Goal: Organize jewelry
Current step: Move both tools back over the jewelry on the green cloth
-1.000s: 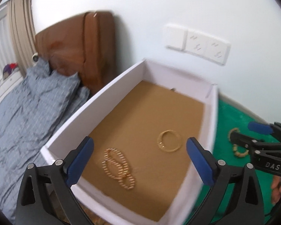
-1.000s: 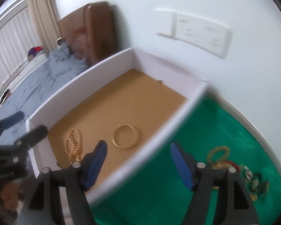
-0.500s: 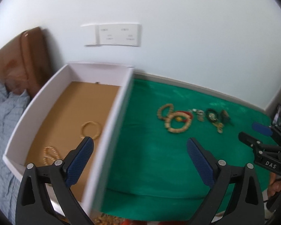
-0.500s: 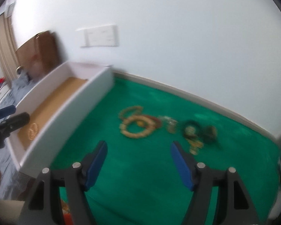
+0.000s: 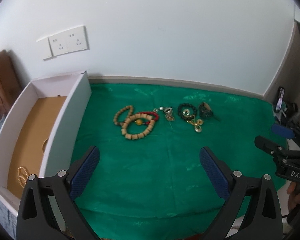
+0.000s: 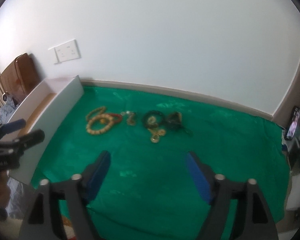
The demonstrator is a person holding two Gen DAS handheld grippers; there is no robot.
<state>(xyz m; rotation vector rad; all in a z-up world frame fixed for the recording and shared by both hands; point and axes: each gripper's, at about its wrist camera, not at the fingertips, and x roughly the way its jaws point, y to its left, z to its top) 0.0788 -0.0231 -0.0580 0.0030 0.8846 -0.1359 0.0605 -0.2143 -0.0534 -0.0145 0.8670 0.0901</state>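
Note:
A row of jewelry lies on the green cloth (image 5: 150, 170): a wooden bead bracelet (image 5: 139, 127) over a red bangle (image 5: 150, 113), a thin bead loop (image 5: 122, 114), a silver pendant (image 5: 167, 112), a black bead bracelet (image 5: 187, 110) with gold charms (image 5: 197, 125), and a dark piece (image 5: 206, 111). The same row shows in the right wrist view (image 6: 99, 123). A white box (image 5: 78, 108) with a brown floor holds a gold bead chain (image 5: 22, 177) and a partly hidden gold ring (image 5: 44, 146). My left gripper (image 5: 149, 172) and right gripper (image 6: 148, 170) are open, empty, nearer than the jewelry.
The box (image 6: 56, 104) stands at the cloth's left edge. A white wall with a socket plate (image 5: 69, 42) backs the table. A phone (image 6: 293, 123) stands at the far right. A brown headboard (image 6: 20, 74) and bedding lie left.
Both grippers have swung right, from over the white box to over the green cloth. The jewelry row is now centred ahead. Both stay open and empty.

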